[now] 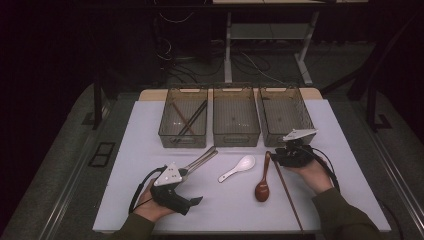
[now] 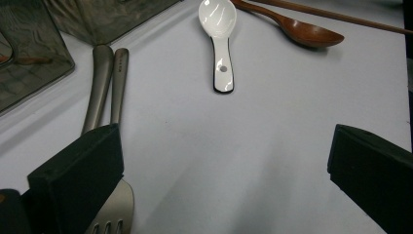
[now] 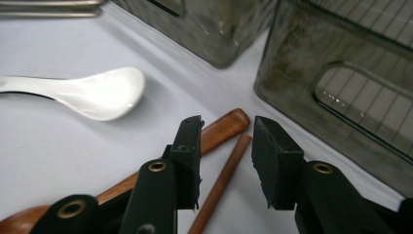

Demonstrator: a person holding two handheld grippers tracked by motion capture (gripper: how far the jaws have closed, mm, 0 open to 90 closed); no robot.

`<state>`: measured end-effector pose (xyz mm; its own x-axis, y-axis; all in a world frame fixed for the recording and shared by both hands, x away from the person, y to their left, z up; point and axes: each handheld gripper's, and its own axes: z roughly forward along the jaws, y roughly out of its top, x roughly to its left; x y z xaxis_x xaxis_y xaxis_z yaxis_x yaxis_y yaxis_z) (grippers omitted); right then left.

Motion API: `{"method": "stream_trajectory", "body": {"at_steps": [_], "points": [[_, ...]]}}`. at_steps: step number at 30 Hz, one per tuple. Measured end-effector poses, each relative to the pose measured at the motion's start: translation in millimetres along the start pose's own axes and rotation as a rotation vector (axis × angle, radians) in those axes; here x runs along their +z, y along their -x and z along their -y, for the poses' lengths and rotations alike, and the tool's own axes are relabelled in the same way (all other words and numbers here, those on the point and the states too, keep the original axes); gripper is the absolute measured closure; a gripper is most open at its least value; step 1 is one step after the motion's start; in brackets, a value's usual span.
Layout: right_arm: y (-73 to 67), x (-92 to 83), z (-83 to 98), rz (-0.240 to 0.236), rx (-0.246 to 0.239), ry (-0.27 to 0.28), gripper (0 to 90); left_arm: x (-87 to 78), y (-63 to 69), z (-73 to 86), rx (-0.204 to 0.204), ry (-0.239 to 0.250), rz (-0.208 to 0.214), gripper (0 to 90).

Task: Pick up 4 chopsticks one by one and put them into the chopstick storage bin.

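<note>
Right gripper view: the right gripper (image 3: 226, 163) straddles a wooden chopstick (image 3: 221, 183), jaws narrowly apart, not pressing it. The left gripper (image 2: 221, 180) rests wide open, empty, beside a fork (image 2: 113, 214).

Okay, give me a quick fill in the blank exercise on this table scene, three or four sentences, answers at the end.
1. Behind the cutlery stand ___ clear bins in a row.
2. The white spoon lies between the metal cutlery and the ___ spoon.
3. The chopstick end lies between the open jaws of the ___ gripper.
4. The chopsticks already put away lie in the ___ bin.

Missing words: three; wooden; right; left
</note>
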<state>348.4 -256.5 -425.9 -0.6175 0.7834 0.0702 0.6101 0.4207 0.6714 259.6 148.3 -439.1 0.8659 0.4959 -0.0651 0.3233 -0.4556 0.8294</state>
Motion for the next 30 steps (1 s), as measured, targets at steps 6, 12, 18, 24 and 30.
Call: {"method": "stream_trajectory", "body": {"at_steps": [6,12,18,24,30], "points": [[2.9,11.0,0.8,0.026,0.014,-0.025,68.0,0.1,0.5,0.0,0.002,-0.003,0.002,0.0],[3.9,17.7,2.0,0.024,0.008,-0.052,73.7,0.0,0.4,0.0,0.003,-0.005,0.003,0.0],[3.1,19.5,2.5,0.031,-0.007,-0.068,75.8,0.2,0.6,0.0,0.003,-0.003,0.005,0.0],[4.4,18.6,2.5,0.027,-0.011,-0.074,80.0,0.3,0.6,0.0,0.003,-0.003,0.005,0.0],[5.9,18.6,3.0,0.027,-0.012,-0.083,82.5,0.1,0.6,0.0,0.003,-0.003,0.006,0.0]]}}
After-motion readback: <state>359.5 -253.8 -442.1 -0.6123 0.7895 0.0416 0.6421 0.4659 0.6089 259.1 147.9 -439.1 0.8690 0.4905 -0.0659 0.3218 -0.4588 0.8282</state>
